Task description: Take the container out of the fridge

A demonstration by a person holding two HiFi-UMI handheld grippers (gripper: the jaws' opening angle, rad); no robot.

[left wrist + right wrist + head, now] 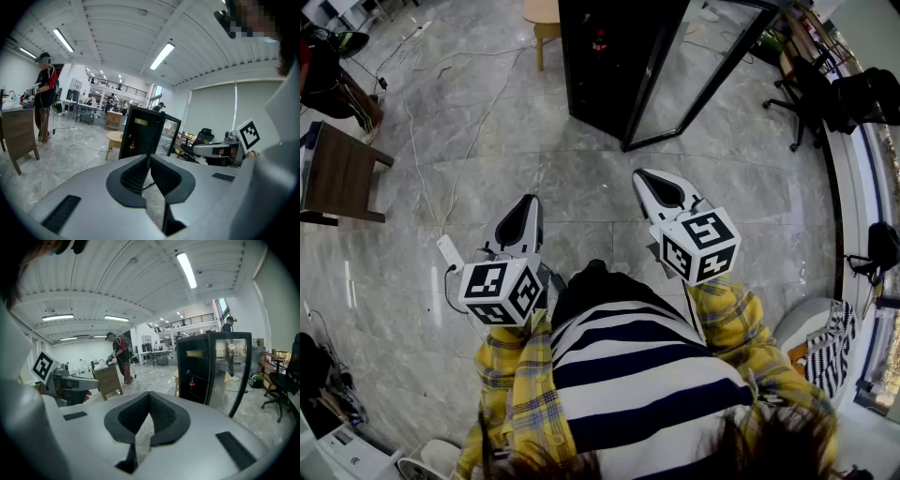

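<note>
Closest in, the person's striped shirt and yellow plaid sleeves fill the bottom of the head view, with a gripper held out in front of each hand over the grey marble floor (581, 187). The left gripper (528, 202) has its jaws pressed together with nothing between them, as its own view confirms, and the right gripper (643, 175) is likewise closed and empty. Both sit side by side, angled slightly downward and well short of the fridge. A white power strip (450, 251) lies on the floor just left of the left gripper, its cable running off across the floor. A dark wooden table (337, 173) stands further out on the left. Ahead stands the black fridge (605, 66), its glass door (703, 66) swung open to the right. On an upper shelf inside rests the pale yellow container (195, 353), with a small red bottle (191, 382) on a lower shelf. A round wooden stool (542, 14) stands just beside the fridge, and an office chair (806, 94) is off to the right.
</note>
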